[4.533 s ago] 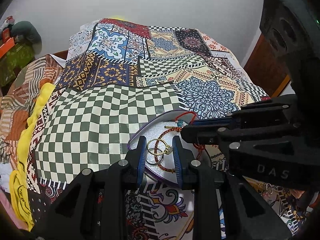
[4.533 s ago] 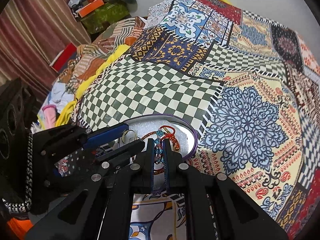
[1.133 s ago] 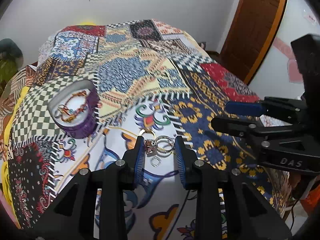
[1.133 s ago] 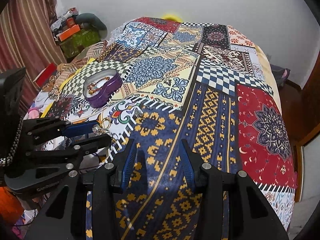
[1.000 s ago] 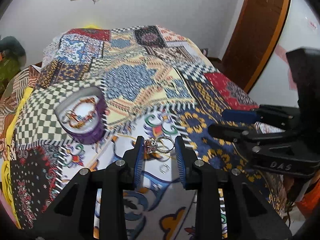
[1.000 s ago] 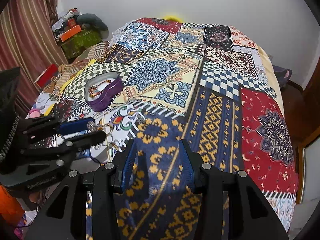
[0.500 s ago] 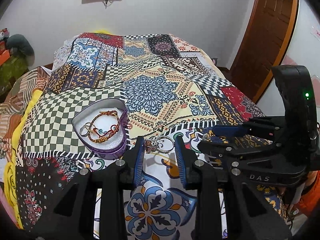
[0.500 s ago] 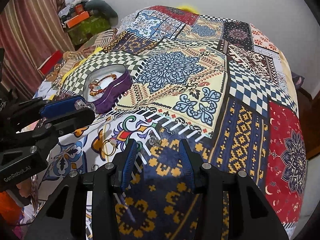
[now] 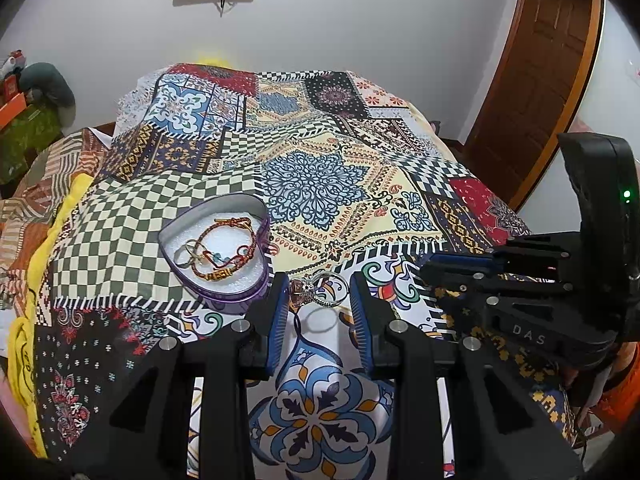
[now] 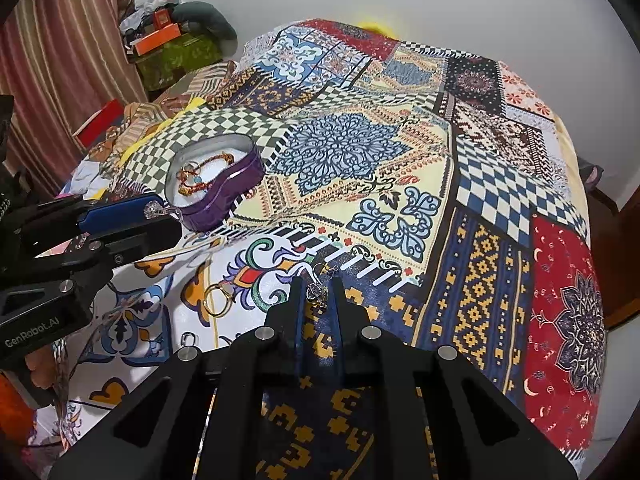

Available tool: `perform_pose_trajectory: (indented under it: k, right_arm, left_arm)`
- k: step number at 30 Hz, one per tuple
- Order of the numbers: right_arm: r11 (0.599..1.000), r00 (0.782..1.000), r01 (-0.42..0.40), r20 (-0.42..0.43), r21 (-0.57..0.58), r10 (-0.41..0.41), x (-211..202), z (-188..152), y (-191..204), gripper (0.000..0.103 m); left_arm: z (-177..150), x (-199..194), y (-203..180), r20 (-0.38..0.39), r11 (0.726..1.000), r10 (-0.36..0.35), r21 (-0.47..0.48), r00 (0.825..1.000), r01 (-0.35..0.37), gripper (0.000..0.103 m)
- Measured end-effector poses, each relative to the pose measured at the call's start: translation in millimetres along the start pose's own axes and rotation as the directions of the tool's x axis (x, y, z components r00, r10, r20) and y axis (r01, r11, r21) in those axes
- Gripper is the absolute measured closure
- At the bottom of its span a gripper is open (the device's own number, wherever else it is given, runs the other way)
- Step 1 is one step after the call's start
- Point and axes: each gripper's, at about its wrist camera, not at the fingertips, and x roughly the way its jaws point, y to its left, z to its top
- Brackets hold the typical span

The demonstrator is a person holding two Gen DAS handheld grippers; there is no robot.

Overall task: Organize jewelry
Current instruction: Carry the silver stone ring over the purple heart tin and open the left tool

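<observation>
A purple heart-shaped box (image 9: 240, 298) (image 10: 230, 196) sits on the patchwork bedspread with red and gold bracelets (image 9: 224, 252) (image 10: 200, 178) inside. My left gripper (image 9: 318, 294) (image 10: 166, 216) is shut on a silver ring with a stone (image 9: 314, 290), held just right of the box. My right gripper (image 10: 317, 292) (image 9: 428, 268) is low over the bedspread. Its jaws are closing, and a small silver earring (image 10: 318, 290) is pinched between the tips.
Gold rings (image 10: 216, 300) and a small silver ring (image 10: 189, 338) lie loose on the bedspread near its front edge; a thin ring (image 9: 319, 320) lies under my left gripper. A wooden door (image 9: 532, 80) stands right; clutter (image 10: 172, 40) is piled at the left wall.
Both views have swung left, bringing the purple box nearer. The right jaws went from wide apart over bare cloth to nearly together on the small earring. The left still holds the ring.
</observation>
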Motion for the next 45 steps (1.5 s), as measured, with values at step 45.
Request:
perform_pose_trajectory:
  k: [45]
  right_arm:
    - [0.997, 1.0, 0.012, -0.012, 0.072, -0.011, -10.1, 8.6, 3.1, 0.079]
  left_arm:
    - [-3.8, -35.2, 59.6, 0.057, 0.995, 0.072, -0.068, 0.996, -0.068, 0.073]
